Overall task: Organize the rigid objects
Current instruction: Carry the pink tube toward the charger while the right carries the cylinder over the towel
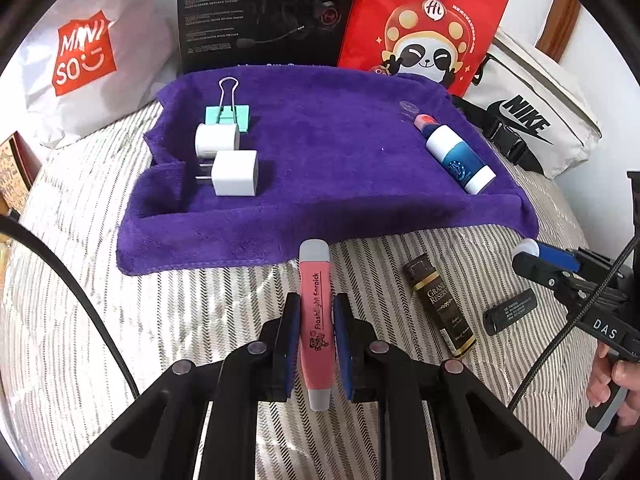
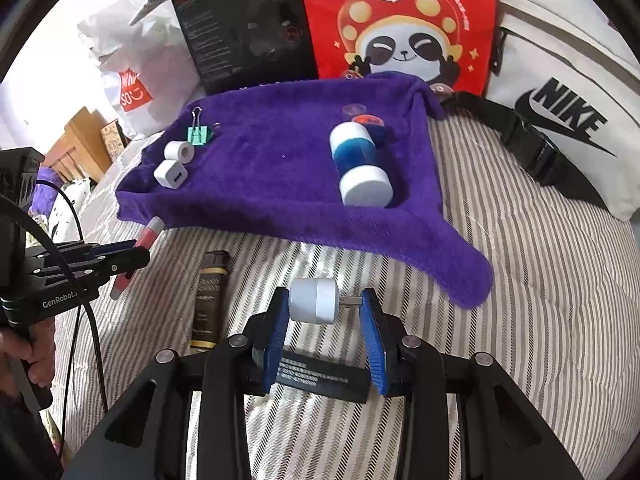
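My left gripper [image 1: 316, 312] is shut on a pink flashlight earpick [image 1: 316, 320] and holds it above the striped bedding, just short of the purple towel [image 1: 320, 152]. My right gripper [image 2: 324, 312] is shut on a small white USB plug light [image 2: 314, 306], held crosswise between the blue pads. On the towel lie two white chargers [image 1: 234, 172], a teal binder clip [image 1: 228, 118] and a blue-and-white bottle [image 1: 460, 160] with a small pink-capped item behind it. A brown-and-gold tube [image 1: 440, 312] and a black stick [image 1: 510, 312] lie on the bedding.
Behind the towel stand a black box [image 1: 260, 12], a red panda bag [image 1: 424, 20], a white Miniso bag [image 1: 88, 56] and a white Nike bag [image 1: 532, 120]. A black cable [image 1: 80, 292] runs at the left.
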Motion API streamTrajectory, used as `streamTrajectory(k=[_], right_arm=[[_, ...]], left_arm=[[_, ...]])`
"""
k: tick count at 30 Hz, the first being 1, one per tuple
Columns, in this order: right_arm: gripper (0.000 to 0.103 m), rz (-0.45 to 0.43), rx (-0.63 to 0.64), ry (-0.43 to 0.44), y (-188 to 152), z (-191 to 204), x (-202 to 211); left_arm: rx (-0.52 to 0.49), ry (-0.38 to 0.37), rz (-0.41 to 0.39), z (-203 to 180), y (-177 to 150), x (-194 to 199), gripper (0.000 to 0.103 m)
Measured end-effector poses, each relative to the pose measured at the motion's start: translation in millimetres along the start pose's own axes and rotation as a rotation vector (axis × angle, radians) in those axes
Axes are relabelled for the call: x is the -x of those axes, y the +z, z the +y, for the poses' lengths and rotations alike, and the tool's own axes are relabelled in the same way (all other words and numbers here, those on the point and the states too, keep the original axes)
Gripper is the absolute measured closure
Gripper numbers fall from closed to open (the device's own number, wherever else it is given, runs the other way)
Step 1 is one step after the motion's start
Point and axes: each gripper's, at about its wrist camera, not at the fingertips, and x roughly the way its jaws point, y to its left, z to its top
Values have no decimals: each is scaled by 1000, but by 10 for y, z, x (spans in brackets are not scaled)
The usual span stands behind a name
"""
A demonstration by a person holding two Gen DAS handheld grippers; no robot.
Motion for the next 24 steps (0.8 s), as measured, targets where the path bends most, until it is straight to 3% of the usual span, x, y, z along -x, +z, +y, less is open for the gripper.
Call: streamTrajectory(k=[13,24], right_arm=[[67,-34,47,30,216,116,57],[67,-40,72,26,491,149,-56]], left_arm=[[1,6,-38,79,63,198,87],[3,9,-64,191,300,223,87]])
